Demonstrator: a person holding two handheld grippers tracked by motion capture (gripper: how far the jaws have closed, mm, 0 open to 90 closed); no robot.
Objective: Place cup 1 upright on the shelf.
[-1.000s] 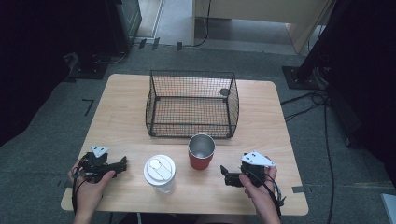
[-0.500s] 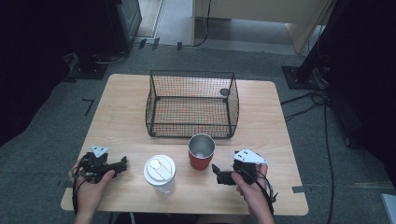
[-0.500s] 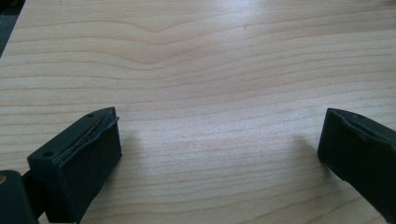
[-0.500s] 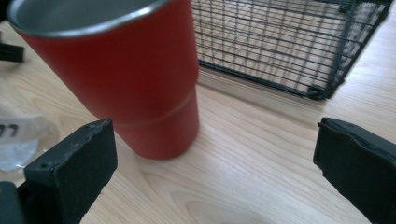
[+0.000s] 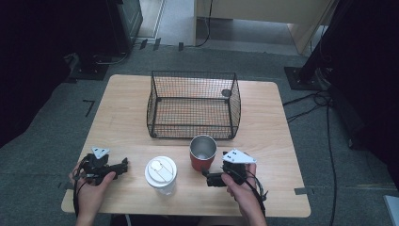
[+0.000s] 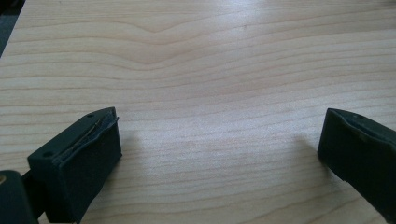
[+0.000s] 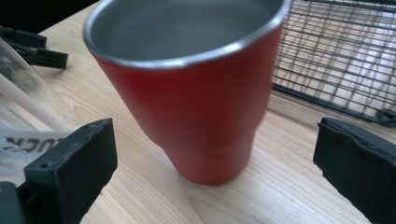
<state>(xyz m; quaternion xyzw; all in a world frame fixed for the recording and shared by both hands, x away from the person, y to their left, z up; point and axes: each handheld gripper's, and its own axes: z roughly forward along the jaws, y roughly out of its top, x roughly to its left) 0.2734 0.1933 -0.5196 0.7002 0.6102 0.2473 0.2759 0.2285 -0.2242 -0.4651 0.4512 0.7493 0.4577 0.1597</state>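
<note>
My right tongs (image 7: 212,154) stand open, the red metal cup (image 7: 196,93) upright just ahead between the jaws. It looks rigid, smooth, probably slippery; I'd clamp its narrower lower wall. My left tongs (image 6: 219,149) gape over bare tabletop (image 6: 210,60).

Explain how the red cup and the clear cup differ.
The red cup is opaque, with a steel lining; the clear cup is see-through plastic. The red cup is open on top; the clear cup wears a white lid. The right gripper faces the red cup. Both stand upright on the table.
</note>
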